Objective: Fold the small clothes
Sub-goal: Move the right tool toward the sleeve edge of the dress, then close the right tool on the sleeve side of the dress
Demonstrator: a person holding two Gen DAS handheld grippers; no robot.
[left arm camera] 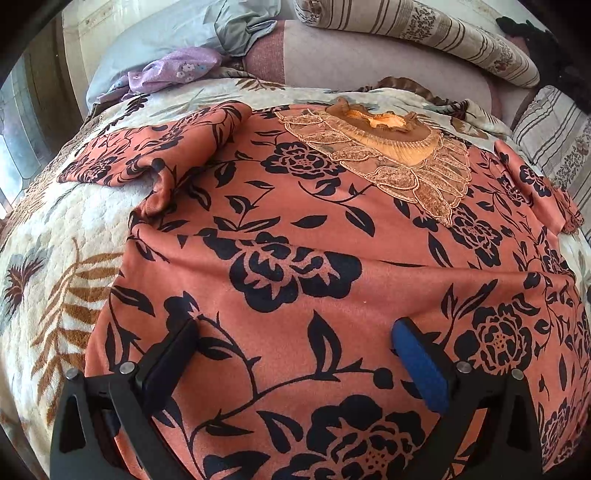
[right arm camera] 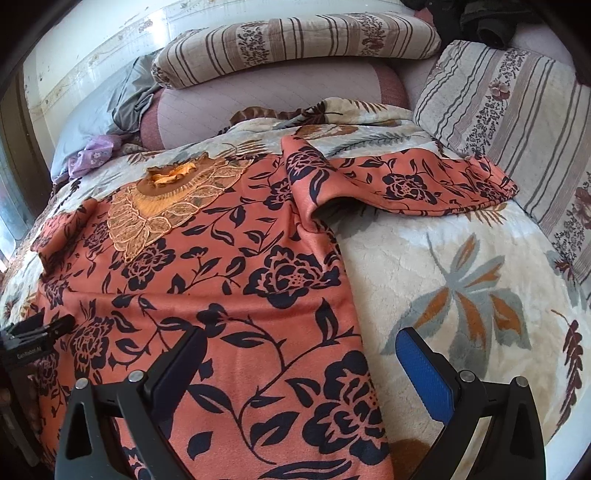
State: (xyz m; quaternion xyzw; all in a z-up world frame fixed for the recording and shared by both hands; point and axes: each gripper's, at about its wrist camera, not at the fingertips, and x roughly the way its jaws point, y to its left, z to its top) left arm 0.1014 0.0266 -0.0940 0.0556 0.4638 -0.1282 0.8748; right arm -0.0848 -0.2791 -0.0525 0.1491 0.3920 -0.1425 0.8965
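An orange top with black flowers lies spread flat on a cream leaf-print blanket, its lace collar at the far end. Its left sleeve lies out to the left. In the right wrist view the top fills the left half and its right sleeve stretches to the right. My left gripper is open and empty over the lower left part of the top. My right gripper is open and empty, straddling the top's right side edge. The left gripper's tip shows at the far left.
Striped pillows lie at the head and right of the bed. A grey pillow and a purple cloth lie at the far left. A dark garment sits at the far right corner.
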